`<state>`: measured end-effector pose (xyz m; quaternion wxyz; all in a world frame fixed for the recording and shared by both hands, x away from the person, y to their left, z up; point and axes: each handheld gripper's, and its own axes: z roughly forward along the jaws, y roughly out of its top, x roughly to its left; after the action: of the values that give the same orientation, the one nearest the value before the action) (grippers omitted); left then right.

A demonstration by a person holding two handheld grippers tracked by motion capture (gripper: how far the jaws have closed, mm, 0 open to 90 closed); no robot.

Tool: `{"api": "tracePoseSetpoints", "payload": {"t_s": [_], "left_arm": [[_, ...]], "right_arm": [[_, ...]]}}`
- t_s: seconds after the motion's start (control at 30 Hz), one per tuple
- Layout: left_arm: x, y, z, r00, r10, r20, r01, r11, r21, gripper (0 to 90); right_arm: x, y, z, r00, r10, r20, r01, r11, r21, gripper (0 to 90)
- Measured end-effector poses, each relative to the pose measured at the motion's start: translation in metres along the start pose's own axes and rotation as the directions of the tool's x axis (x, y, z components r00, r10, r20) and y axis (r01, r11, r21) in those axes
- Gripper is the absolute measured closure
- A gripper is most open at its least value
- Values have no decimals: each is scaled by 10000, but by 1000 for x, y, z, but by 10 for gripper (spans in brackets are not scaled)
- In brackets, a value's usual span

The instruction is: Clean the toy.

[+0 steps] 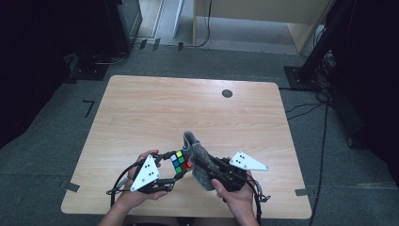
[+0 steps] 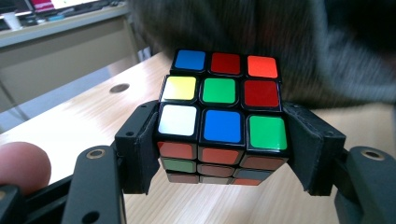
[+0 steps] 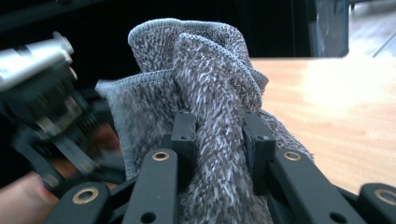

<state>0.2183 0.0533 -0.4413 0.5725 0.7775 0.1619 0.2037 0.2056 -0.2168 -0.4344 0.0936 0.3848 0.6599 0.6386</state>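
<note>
A colourful puzzle cube (image 1: 181,162) (image 2: 219,116) is held just above the wooden table (image 1: 155,108), near its front edge. My left gripper (image 1: 176,168) (image 2: 219,154) is shut on it, the black pads pressing its left and right sides. A grey fluffy cloth (image 1: 198,157) (image 3: 205,93) is bunched up and pinched in my right gripper (image 1: 200,164) (image 3: 218,135), which is shut on it. The cloth lies against the cube's right side, and in the left gripper view it hangs blurred behind the cube (image 2: 289,51).
A small dark round cap (image 1: 227,93) (image 2: 119,87) sits in the table near its far edge. Cables trail over the floor to the right. Dark stands and a pale cabinet (image 1: 263,14) stand beyond the table.
</note>
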Motion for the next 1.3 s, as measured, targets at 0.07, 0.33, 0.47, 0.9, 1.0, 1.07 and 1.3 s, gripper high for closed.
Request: {"api": "tracePoseSetpoints", "payload": {"t_s": [0.07,0.33,0.47,0.9,1.0,1.07,1.3], "left_arm": [[2,1,-3,10000,-79,20,80,9999,-134,347],[2,-2,-1,10000,84,49,-84,9999,58,347],[-3,0,1,9998,117,189,-117,9999,3,347],[-3,0,1,9993,101,361,-103,9999,41,347],[3,2,-5,9991,-257,352,269,9991,-321,347],[9,5,-11,9969,-713,342,736,9947,-725,347],[25,2,-19,9745,-2143,666,2223,9623,-1568,347]], "right_arm": [[-7,-6,3,9992,341,191,-342,9994,92,718],[-11,-4,-1,9969,762,184,-761,9971,-82,710],[-5,-4,2,9988,420,237,-420,9991,24,708],[-1,-4,1,9996,-161,238,166,9996,-210,699],[-12,-11,5,9958,-263,882,223,9987,464,700],[-22,-19,6,9926,-124,1207,45,9978,656,701],[-14,-27,17,9978,182,-631,-162,9993,329,704]]}}
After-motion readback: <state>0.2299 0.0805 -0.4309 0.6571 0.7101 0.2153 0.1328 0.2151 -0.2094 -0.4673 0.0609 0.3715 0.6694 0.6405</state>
